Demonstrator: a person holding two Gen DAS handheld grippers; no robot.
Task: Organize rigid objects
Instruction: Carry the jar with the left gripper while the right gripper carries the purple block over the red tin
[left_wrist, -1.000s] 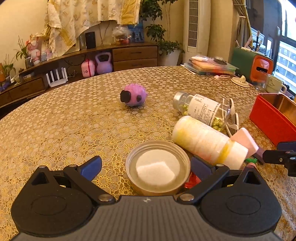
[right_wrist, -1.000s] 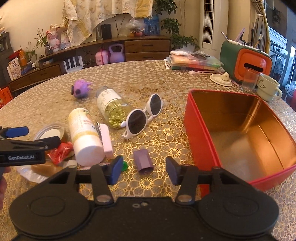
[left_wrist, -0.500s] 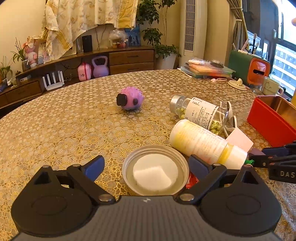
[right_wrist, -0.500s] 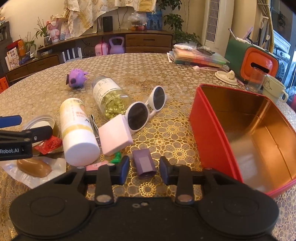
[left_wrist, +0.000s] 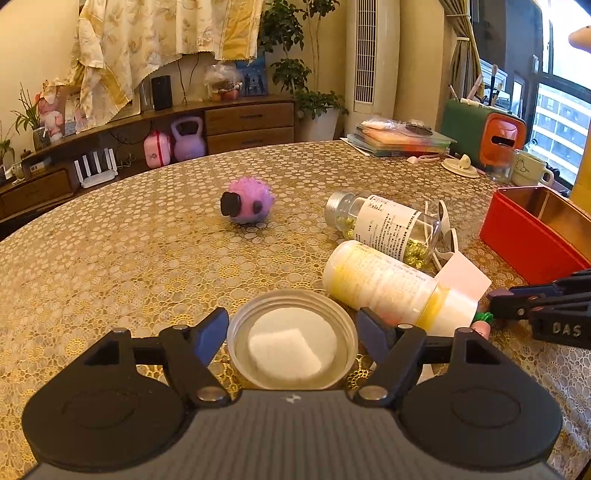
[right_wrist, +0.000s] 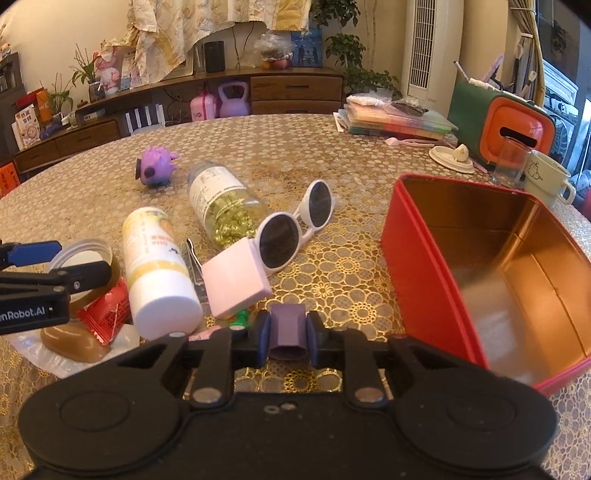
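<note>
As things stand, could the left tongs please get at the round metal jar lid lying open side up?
Probably yes: the round metal jar lid already sits between the closing left tongs, nothing covers it, and the yellow-and-white bottle lies just outside the right finger.

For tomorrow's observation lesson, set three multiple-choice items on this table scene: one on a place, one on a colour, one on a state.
1. Where does the pink block lie?
A. Inside the red tin
B. Between the white bottle and the sunglasses
C. Beside the mug

2. What colour are the frames of the sunglasses?
A. White
B. Black
C. Red

3. How does the clear jar of gold pieces stand?
A. Upright, lid off
B. Upside down
C. On its side

Answers:
1 B: the block rests on the table with the white bottle on one side and the sunglasses on the other; the red tin holds nothing.
2 A: white rims surround the dark lenses.
3 C: the jar lies along the tablecloth, its cap pointing away from the right wrist camera.
</note>
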